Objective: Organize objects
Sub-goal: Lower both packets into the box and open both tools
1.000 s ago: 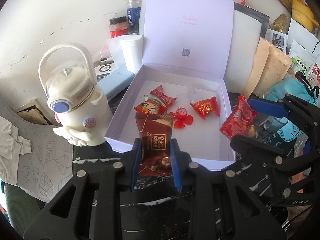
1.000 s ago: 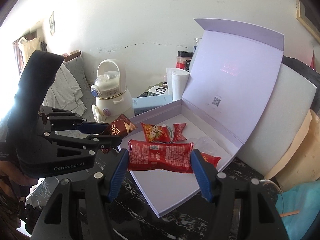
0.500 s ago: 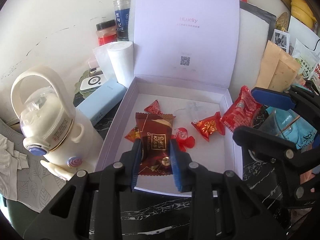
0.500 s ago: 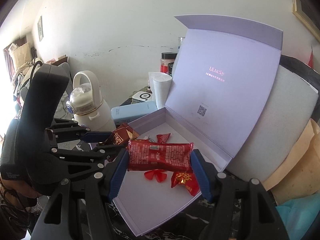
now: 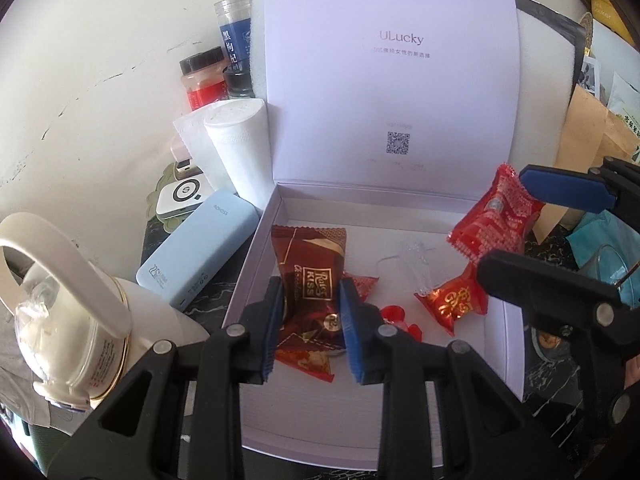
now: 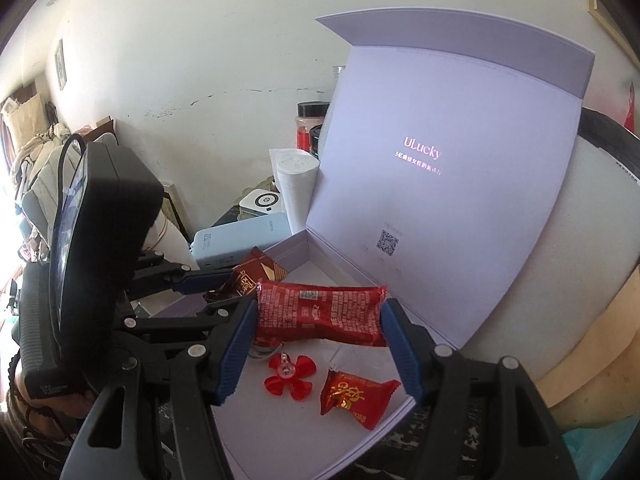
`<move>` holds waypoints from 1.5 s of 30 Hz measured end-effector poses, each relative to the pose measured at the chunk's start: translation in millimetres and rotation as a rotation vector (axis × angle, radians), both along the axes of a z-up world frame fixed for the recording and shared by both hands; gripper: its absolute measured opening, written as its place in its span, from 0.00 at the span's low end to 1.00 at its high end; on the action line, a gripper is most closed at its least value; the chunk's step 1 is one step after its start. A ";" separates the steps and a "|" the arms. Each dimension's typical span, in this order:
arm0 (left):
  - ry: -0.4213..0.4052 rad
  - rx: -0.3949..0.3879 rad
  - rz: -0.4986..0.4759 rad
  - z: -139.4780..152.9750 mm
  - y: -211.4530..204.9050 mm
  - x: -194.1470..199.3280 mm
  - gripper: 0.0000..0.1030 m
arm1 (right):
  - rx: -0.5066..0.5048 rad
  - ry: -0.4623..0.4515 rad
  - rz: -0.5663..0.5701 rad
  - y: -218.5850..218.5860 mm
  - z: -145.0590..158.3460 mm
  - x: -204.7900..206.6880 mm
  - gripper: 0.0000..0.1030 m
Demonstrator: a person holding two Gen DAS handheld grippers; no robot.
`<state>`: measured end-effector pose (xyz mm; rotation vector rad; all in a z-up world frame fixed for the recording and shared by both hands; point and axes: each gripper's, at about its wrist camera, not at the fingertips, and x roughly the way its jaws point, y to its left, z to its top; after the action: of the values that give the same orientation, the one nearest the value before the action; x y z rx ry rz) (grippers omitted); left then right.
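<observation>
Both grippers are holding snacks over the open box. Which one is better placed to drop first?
Probably left. The left gripper holds the brown chocolate packet over the box floor; the right gripper's red packet hangs nearer the box's right edge.

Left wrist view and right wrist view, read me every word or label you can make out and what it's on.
"ULucky": inside of the box lid.
"Ritter KISS": brown chocolate wrapper in the left gripper.
"ROMOSS": blue power bank.
Red packet in the right gripper: print too small.
Lid's QR code: unreadable.
</observation>
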<state>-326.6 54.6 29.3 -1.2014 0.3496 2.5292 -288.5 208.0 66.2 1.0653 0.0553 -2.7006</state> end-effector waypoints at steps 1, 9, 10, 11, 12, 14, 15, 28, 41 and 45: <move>-0.008 0.008 -0.002 -1.9 0.7 -2.7 0.26 | -0.002 -0.001 -0.002 -0.3 -0.5 -2.0 0.62; -0.007 -0.035 0.020 -17.1 9.5 -15.2 0.26 | 0.004 -0.035 -0.039 0.0 -12.9 -15.7 0.62; -0.007 -0.049 0.020 -19.2 10.5 -15.5 0.26 | 0.006 -0.038 -0.045 0.8 -14.4 -15.9 0.62; -0.004 -0.063 0.019 -21.0 11.8 -15.8 0.26 | 0.004 -0.042 -0.052 2.2 -16.0 -16.3 0.62; -0.003 -0.075 0.021 -23.2 12.3 -16.3 0.26 | 0.003 -0.046 -0.057 3.3 -17.4 -17.1 0.62; -0.011 -0.086 0.022 -27.5 12.4 -18.0 0.26 | 0.010 -0.054 -0.072 4.7 -20.2 -18.4 0.62; -0.016 -0.089 0.024 -29.8 12.2 -19.1 0.26 | 0.016 -0.057 -0.079 4.7 -21.7 -19.8 0.62; -0.086 -0.095 0.028 -53.9 7.3 -31.1 0.26 | 0.076 -0.123 -0.103 -2.9 -43.4 -29.5 0.63; -0.096 -0.088 0.019 -53.9 6.7 -25.7 0.26 | 0.051 -0.159 -0.147 5.3 -40.2 -30.9 0.65; -0.109 -0.065 0.002 -52.4 7.8 -21.7 0.29 | 0.055 -0.183 -0.168 7.3 -41.4 -33.2 0.65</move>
<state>-348.3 62.4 -23.1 -1.3579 0.4069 2.4591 -321.7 215.3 24.8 1.3866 0.0087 -2.7479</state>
